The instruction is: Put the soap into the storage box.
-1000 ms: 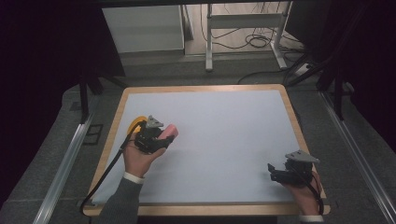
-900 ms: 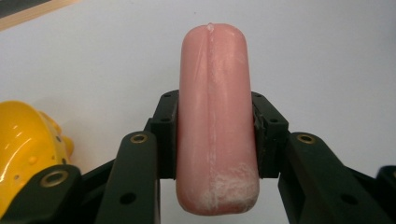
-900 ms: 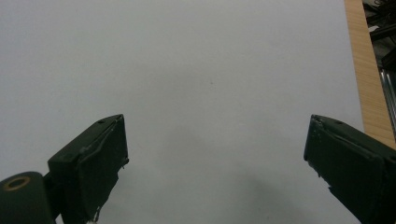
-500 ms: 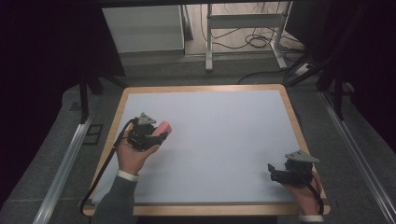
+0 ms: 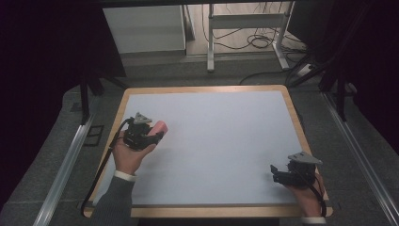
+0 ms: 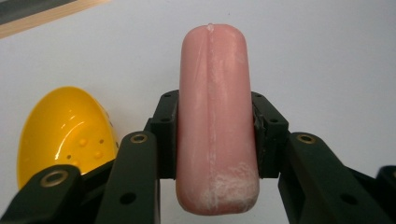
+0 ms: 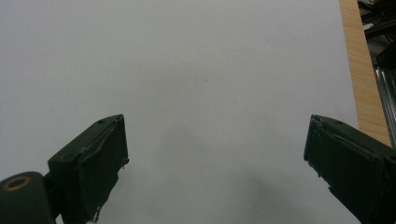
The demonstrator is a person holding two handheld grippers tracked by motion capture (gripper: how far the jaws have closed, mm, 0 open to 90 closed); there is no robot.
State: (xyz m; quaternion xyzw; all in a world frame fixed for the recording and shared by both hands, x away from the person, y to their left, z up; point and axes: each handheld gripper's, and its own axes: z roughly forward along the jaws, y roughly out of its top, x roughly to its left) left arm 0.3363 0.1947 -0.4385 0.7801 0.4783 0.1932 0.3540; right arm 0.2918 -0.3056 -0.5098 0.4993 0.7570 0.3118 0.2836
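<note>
In the high view, the left gripper point(image 5: 149, 137) sits at the left middle of the frame, clamped on a smooth pink sausage-shaped toy point(image 5: 160, 127) held over the pale grey table mat point(image 5: 221, 141). The right gripper point(image 5: 282, 173) waits at the lower right, its 2 jaws spread wide with nothing between them.

In the left gripper view, the pink toy point(image 6: 215, 116) fills the centre, pinched at both sides. A glossy yellow plastic bowl-like shell point(image 6: 65, 133) lies at the lower left.

In the right gripper view, bare mat point(image 7: 210, 93) lies ahead, a wooden table edge point(image 7: 357, 60) at upper right.

The pick-up looks done; setting the toy down remains, and nothing blocks the mat.
</note>
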